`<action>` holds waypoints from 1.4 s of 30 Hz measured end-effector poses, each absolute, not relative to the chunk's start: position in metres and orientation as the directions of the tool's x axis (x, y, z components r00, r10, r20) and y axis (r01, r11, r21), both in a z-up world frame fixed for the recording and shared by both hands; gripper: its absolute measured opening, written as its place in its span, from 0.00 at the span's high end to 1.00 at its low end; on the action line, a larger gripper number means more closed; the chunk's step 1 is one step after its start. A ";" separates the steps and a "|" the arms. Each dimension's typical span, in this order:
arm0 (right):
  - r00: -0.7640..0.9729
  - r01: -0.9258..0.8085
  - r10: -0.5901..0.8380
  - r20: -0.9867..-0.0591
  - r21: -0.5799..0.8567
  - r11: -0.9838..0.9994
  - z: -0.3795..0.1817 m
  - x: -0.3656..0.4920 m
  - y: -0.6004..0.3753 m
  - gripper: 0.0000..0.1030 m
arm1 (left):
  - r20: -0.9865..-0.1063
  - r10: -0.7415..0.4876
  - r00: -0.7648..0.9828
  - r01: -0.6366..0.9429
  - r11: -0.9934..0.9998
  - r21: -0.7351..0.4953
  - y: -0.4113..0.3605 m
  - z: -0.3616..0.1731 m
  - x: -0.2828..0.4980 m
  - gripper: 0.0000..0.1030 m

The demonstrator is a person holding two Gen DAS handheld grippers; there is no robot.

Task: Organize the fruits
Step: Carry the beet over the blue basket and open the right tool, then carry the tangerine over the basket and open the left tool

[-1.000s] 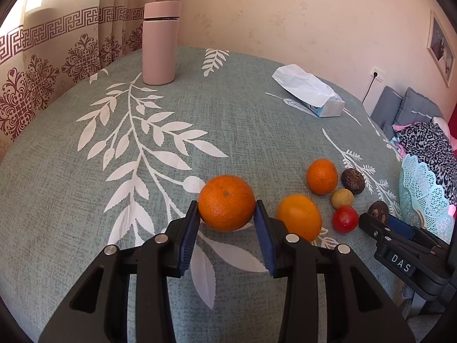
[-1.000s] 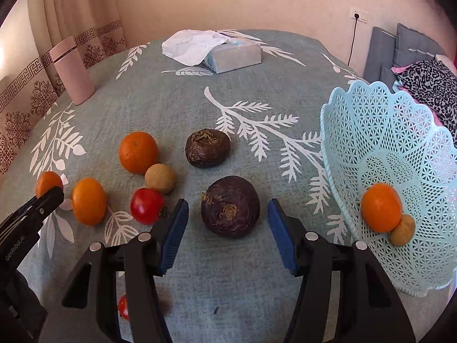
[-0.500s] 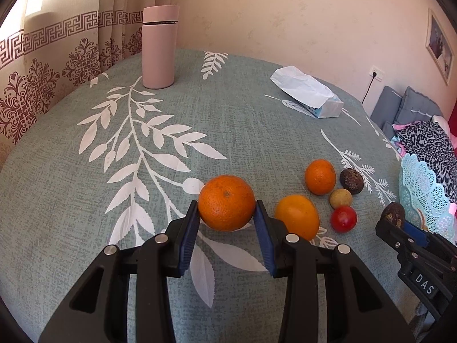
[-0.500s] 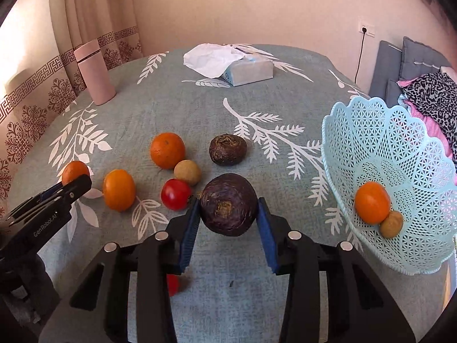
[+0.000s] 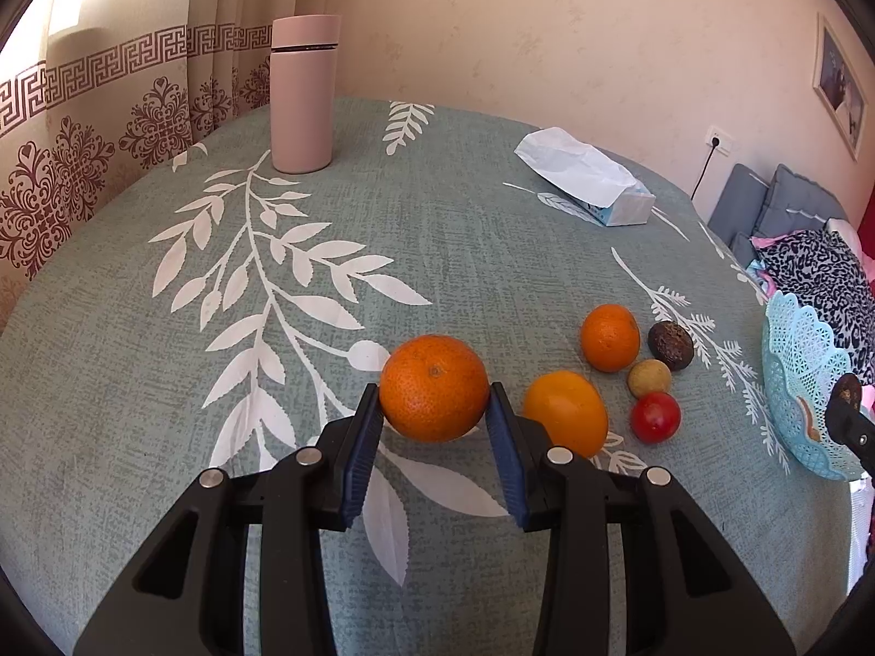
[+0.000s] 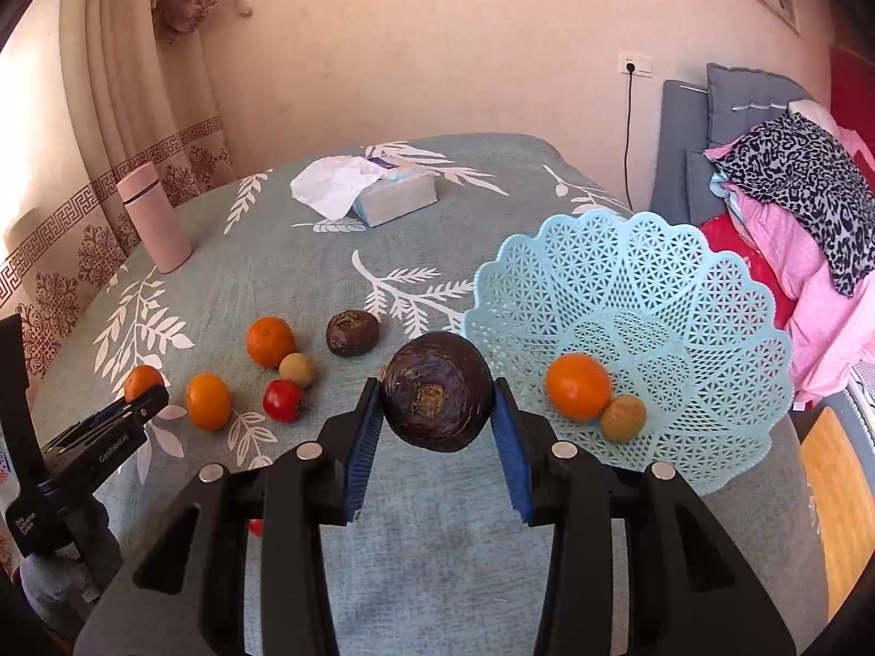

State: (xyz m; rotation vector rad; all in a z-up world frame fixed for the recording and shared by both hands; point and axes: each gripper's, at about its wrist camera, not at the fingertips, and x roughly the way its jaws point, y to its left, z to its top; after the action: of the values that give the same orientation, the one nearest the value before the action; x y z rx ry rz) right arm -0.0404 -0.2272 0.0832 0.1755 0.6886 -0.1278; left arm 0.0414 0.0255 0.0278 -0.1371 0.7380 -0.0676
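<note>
I'm clamping my left gripper (image 5: pixel 433 420) on a large orange (image 5: pixel 433 387) near the table's (image 5: pixel 164 382) front edge. My right gripper (image 6: pixel 436 422) is gripping a dark fruit (image 6: pixel 436 391), hiding part of the basket (image 6: pixel 683 295) rim at the right edge.

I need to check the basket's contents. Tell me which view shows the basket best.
Right wrist: the basket is almost whole, showing an orange and a small tan fruit inside. Left wrist catches only its side wall at the frame edge, contents hidden.
</note>
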 end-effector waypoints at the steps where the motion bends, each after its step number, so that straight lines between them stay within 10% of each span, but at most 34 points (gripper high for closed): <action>1: 0.766 0.195 -0.077 -0.638 0.117 0.974 0.084 -0.043 -0.234 0.60 | -0.665 -0.109 0.739 0.012 0.989 -0.148 0.026 0.028 0.041 0.62; 42: 0.755 0.454 -0.223 -0.617 0.246 0.857 0.055 -0.131 -0.355 0.59 | -0.635 -0.180 0.751 0.132 0.984 -0.123 -0.036 0.061 0.025 0.62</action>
State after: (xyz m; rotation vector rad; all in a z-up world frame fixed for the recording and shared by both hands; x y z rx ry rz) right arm -0.1312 -0.3549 0.0551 0.3992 0.6125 -0.3797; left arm 0.0251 -0.0363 0.0613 -0.0714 0.7005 -0.1708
